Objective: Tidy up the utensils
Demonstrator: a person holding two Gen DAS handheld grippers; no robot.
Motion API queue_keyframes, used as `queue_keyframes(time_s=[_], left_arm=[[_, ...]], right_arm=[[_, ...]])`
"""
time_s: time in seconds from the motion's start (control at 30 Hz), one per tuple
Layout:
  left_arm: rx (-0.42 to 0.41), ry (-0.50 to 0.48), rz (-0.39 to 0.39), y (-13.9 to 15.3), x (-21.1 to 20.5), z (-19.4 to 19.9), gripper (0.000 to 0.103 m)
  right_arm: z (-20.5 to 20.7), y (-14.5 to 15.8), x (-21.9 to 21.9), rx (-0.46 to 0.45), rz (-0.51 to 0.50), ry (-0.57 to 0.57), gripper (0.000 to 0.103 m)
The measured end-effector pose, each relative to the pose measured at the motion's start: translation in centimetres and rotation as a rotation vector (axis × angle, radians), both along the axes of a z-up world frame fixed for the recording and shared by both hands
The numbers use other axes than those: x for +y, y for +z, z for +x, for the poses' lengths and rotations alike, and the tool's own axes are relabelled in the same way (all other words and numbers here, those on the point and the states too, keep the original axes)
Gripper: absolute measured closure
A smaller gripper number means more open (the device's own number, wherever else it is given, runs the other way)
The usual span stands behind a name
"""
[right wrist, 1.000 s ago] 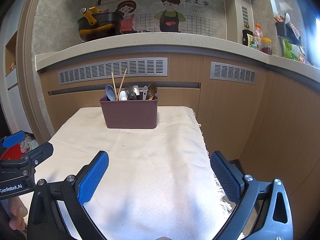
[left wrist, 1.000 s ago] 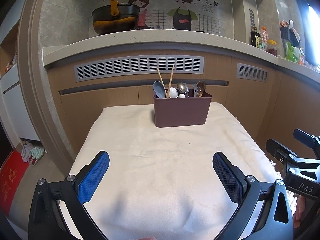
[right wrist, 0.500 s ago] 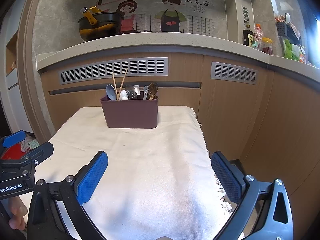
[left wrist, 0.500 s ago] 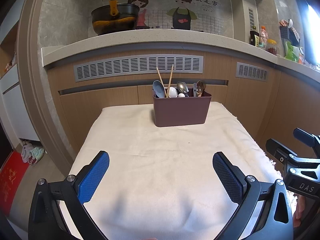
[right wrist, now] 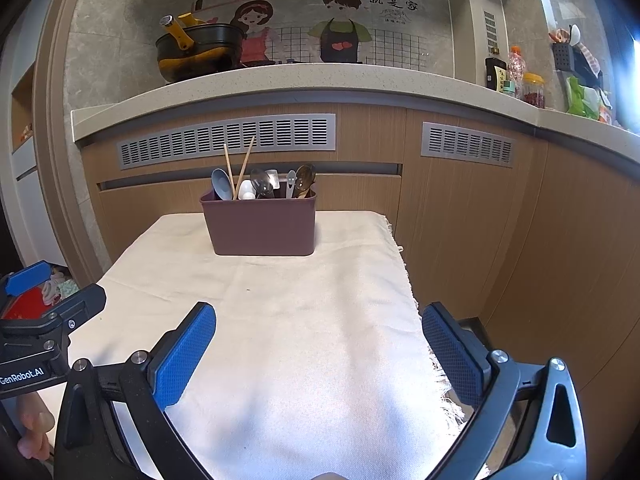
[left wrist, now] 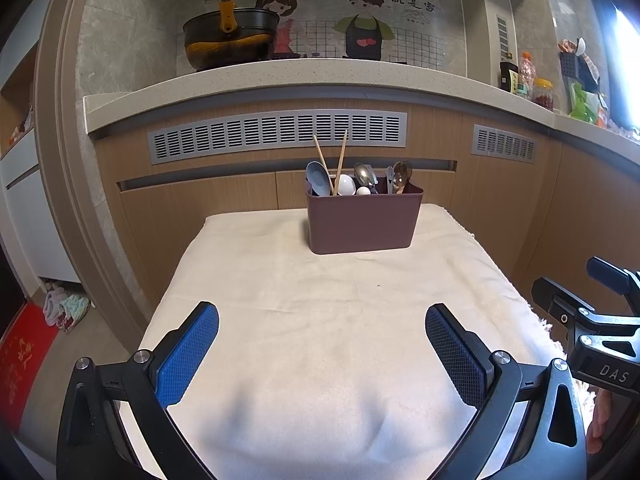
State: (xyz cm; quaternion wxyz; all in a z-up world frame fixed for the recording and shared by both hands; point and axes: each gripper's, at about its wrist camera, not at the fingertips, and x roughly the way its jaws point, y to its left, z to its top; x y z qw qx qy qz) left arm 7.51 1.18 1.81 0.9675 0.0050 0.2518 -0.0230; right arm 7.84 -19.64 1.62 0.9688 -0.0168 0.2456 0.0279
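Note:
A maroon utensil caddy [left wrist: 364, 224] stands at the far end of a cloth-covered table [left wrist: 320, 320]; it also shows in the right wrist view [right wrist: 262, 226]. It holds two wooden chopsticks [left wrist: 330, 164], a blue spoon [left wrist: 317, 178], white, metal and wooden spoons. My left gripper [left wrist: 322, 344] is open and empty over the near part of the table. My right gripper [right wrist: 318, 344] is open and empty over the table's near right part. Each gripper shows at the other view's edge: the right one [left wrist: 600, 320], the left one [right wrist: 44, 312].
A wooden cabinet front with grey vents [left wrist: 276, 136] rises behind the table under a stone counter [left wrist: 280, 76] holding a black pot [left wrist: 230, 40] and jars [left wrist: 540, 92]. The cloth's fringed right edge [right wrist: 412, 300] drops to the floor. A red mat [left wrist: 20, 360] lies at left.
Both views have shifted very slightly; the grippers stay open and nothing on the table has moved.

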Motion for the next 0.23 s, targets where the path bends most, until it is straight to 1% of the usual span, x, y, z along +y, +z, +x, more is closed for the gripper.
queue_keyframes(time_s=[0.23], left_arm=[[0.007,0.005,-0.006,-0.02,0.09,-0.04,0.0]], right_arm=[[0.01,-0.04,-0.08,0.003,0.003,0.0,0.0]])
